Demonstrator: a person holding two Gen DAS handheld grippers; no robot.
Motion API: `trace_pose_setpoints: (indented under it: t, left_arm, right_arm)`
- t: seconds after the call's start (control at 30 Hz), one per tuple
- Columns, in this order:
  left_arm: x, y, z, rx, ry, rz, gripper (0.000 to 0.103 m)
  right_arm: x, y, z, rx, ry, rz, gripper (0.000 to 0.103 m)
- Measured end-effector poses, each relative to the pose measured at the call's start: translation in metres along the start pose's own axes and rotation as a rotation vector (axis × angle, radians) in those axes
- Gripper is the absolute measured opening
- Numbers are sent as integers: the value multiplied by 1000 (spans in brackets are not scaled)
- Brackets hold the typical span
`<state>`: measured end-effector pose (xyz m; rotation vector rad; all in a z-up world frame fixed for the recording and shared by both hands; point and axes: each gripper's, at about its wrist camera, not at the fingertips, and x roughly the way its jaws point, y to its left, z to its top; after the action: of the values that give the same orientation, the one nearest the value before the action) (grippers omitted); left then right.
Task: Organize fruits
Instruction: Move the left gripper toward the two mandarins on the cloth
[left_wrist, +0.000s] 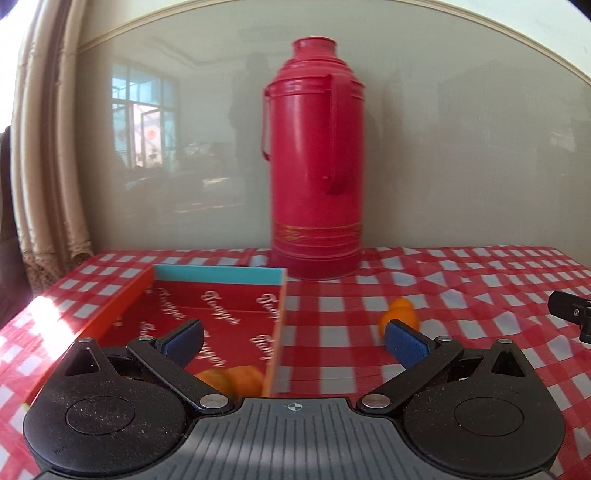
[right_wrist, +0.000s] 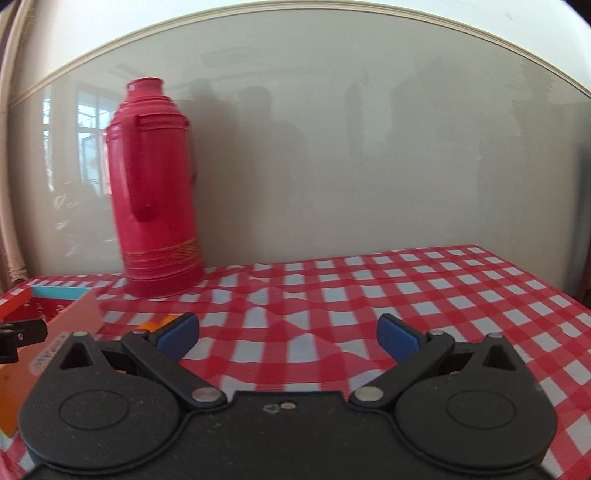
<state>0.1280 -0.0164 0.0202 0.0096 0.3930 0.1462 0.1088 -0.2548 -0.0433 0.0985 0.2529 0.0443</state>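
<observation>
An open red box (left_wrist: 221, 310) with a turquoise far wall lies on the checked cloth, at left in the left wrist view. Two orange fruits (left_wrist: 231, 380) sit in its near right corner, just under my left gripper (left_wrist: 293, 341), which is open and empty above the box's right wall. Another orange fruit (left_wrist: 400, 314) lies on the cloth right of the box, behind the right fingertip. In the right wrist view my right gripper (right_wrist: 288, 336) is open and empty over bare cloth; that fruit (right_wrist: 155, 325) peeks out behind its left finger, beside the box (right_wrist: 55, 332).
A tall red thermos (left_wrist: 314, 166) stands at the back against the glossy wall, also in the right wrist view (right_wrist: 155, 192). The red-and-white checked tablecloth (right_wrist: 406, 295) covers the table. A curtain (left_wrist: 40, 147) hangs at far left. The right gripper's tip shows at the left wrist view's right edge (left_wrist: 572, 314).
</observation>
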Motion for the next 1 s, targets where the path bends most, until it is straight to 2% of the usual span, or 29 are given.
trace_pose_setpoints:
  t: [0.33, 0.4, 0.43, 0.7, 0.73, 0.77, 0.8, 0.9, 1.0]
  left_arm:
    - [51, -57, 7, 49, 81, -100, 103]
    - [63, -66, 6, 54, 106, -112, 93]
    - [70, -71, 5, 56, 122, -116, 84]
    - [97, -86, -3, 52, 173, -110, 80]
    - [99, -88, -4, 53, 177, -110, 68]
    - [100, -88, -5, 57, 183, -102, 49]
    - [102, -89, -5, 62, 192, -100, 44]
    - [101, -89, -5, 59, 189, -118, 42]
    - [97, -88, -3, 62, 179, -123, 42]
  right_arm:
    - [19, -50, -7, 49, 53, -120, 97]
    - [22, -60, -7, 63, 60, -141, 97]
    - [23, -65, -7, 71, 61, -151, 97]
    - [30, -93, -7, 116, 72, -209, 97]
    - [31, -95, -8, 114, 75, -226, 97]
    - [32, -97, -8, 113, 75, -248, 97]
    - [32, -101, -8, 120, 75, -266, 97]
    - [33, -111, -9, 160, 83, -270, 97]
    - [32, -109, -9, 149, 82, -266, 97]
